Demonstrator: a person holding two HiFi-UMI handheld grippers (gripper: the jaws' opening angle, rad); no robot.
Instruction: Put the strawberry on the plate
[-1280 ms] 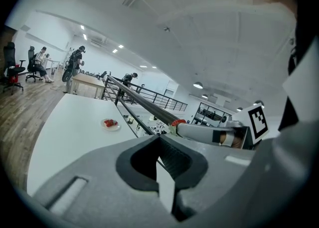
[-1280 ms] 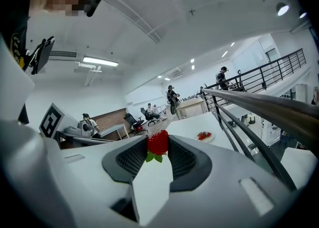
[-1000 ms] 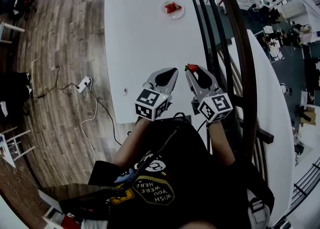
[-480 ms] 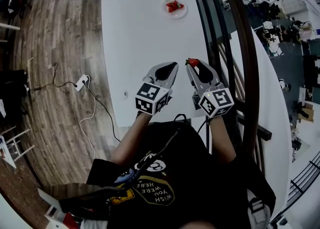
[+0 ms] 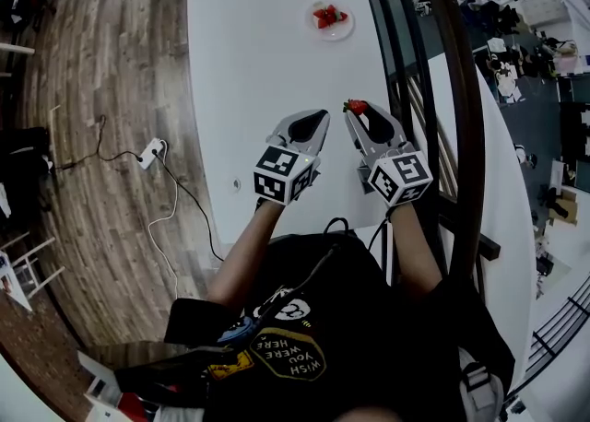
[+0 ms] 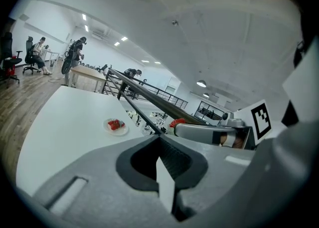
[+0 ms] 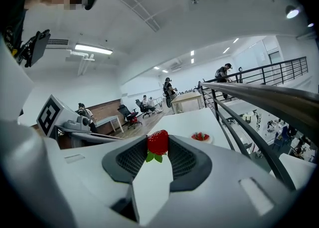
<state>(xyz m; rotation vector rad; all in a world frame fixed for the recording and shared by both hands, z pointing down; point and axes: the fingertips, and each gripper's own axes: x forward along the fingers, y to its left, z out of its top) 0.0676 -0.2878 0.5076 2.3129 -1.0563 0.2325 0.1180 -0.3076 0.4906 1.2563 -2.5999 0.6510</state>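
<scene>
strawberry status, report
Right gripper shut on strawberry. Left gripper shut, empty. Plate far up the table, already holding strawberries. Nothing in between.

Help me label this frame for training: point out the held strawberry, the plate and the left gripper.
held strawberry (image 7: 158,142), right gripper view, its red body.
plate (image 5: 334,34), head view, bare near rim.
left gripper (image 5: 322,116), head view, where its fingertips meet.

Left of the white table (image 5: 267,70) lie wood-plank floor (image 5: 111,42) and a white power strip (image 5: 154,154); right of it, a dark railing (image 5: 458,116).
</scene>
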